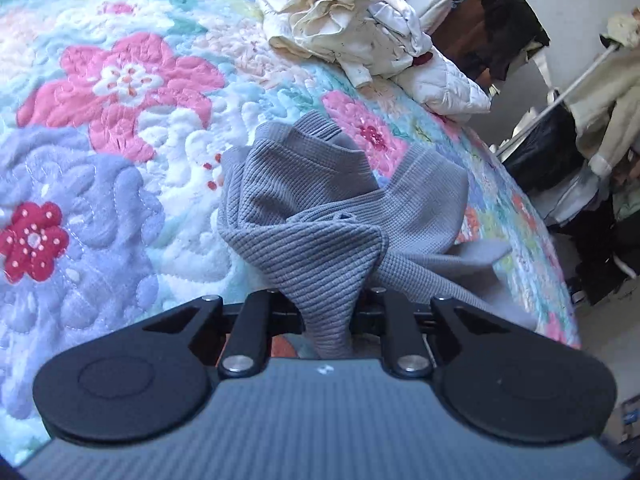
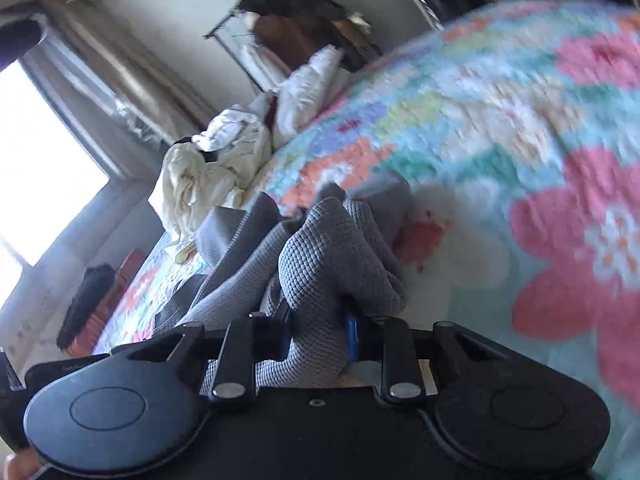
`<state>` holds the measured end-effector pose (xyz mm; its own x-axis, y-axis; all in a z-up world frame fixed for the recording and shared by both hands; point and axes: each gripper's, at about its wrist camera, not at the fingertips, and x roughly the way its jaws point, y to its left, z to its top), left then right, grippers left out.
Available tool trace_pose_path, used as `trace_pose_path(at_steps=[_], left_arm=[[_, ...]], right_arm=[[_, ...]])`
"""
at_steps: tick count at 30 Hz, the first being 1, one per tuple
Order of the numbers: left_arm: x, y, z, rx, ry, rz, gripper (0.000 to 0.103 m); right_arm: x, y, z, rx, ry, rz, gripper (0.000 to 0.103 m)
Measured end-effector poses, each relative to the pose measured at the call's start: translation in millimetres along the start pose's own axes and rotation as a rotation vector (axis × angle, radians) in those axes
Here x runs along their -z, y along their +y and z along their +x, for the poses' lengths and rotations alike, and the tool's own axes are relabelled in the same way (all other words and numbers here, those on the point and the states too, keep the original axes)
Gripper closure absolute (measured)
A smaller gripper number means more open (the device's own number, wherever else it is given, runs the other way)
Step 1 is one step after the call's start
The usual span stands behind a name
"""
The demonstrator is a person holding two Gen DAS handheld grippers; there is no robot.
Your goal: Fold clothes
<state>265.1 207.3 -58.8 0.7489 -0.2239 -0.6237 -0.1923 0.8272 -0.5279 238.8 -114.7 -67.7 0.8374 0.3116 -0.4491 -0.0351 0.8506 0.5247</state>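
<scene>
My left gripper [image 1: 326, 312] pinches a bunched fold of the grey waffle-knit garment [image 1: 320, 216], which lies crumpled on the puffy floral quilt [image 1: 120, 128]. My right gripper [image 2: 316, 340] clamps another ribbed wad of it [image 2: 336, 264]. Beyond, creamy rumpled clothes [image 1: 336, 20] sit heaped.

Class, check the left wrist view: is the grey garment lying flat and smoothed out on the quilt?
No: the grey garment is bunched and twisted above the quilt.

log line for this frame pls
left gripper: shut on grey waffle-knit garment | right gripper: shut on same garment | surface: floral quilt
</scene>
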Motion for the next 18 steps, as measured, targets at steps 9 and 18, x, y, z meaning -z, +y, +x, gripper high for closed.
trace_pose_path(at_steps=[9,18], left_arm=[[62.1,-21.4,-39.3,-0.090,0.262,0.008,0.066],[58.9,-38.0,-109.2,-0.051,0.117,0.236,0.061]], right_arm=[[-0.8,-25.1,-63.5,0.152,0.154,-0.185,0.081],[-5.5,-17.3,-97.1,0.165,0.137,-0.321,0.062]])
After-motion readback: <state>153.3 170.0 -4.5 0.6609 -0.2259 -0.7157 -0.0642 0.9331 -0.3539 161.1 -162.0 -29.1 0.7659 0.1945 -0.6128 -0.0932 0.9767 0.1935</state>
